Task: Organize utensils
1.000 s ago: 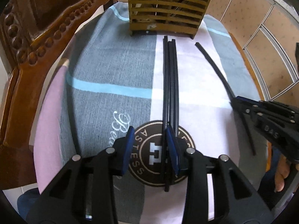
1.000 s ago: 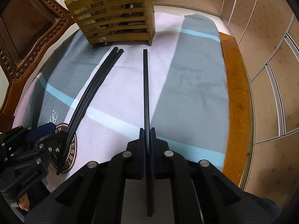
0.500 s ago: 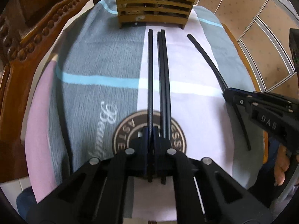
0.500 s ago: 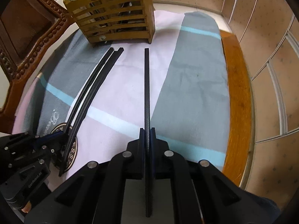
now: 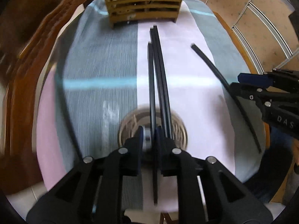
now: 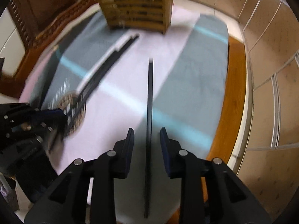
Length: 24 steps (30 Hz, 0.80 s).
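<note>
Several black chopsticks lie on a grey, white and pink cloth in front of a slatted wooden utensil holder (image 5: 143,1). In the left wrist view my left gripper (image 5: 150,136) has a small gap between its pads, with one chopstick (image 5: 151,97) running between them; two more chopsticks (image 5: 161,85) lie just to its right. In the right wrist view my right gripper (image 6: 147,141) is open, and a single chopstick (image 6: 149,100) lies between its spread pads without touching them. The holder also shows in the right wrist view (image 6: 138,7).
A carved wooden chair (image 5: 28,43) stands along the left side of the table. The table's wooden edge (image 6: 233,97) and a beige panelled wall (image 6: 267,59) lie to the right. A round printed logo (image 5: 130,123) marks the cloth under the left gripper.
My right gripper has opened around its chopstick. My left gripper, shut half a second ago, has loosened slightly on its chopstick. Both views have moved and are blurred.
</note>
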Available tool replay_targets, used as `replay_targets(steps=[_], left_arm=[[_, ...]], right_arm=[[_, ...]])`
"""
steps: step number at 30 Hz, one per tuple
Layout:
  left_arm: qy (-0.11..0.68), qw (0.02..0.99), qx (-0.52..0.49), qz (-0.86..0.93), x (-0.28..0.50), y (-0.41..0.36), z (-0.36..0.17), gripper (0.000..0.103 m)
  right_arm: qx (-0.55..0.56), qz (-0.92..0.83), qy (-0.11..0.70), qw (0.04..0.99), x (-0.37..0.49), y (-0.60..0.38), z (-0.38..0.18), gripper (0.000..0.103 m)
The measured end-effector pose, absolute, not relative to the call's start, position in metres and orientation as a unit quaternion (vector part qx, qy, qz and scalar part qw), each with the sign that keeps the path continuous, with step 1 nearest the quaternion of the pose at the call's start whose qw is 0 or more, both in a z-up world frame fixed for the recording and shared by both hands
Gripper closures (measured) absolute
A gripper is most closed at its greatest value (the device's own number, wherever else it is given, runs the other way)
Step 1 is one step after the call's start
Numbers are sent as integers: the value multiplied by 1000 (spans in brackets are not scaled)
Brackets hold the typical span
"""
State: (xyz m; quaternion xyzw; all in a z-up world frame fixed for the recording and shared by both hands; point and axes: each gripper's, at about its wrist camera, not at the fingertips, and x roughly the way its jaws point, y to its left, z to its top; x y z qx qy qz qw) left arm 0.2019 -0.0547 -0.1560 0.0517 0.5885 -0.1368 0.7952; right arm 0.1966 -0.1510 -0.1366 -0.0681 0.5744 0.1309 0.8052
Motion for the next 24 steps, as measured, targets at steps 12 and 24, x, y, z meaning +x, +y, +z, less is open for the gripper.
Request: replay_targets(steps=[12,24], left_arm=[[605,787,54,-106,278,-49,-161,75],[635,763,67,-96,337,-63,-164,73]], right_arm=[[-67,104,578,806,252,-141,-145,74],[-117,82,599,788,292,-120,-162,74]])
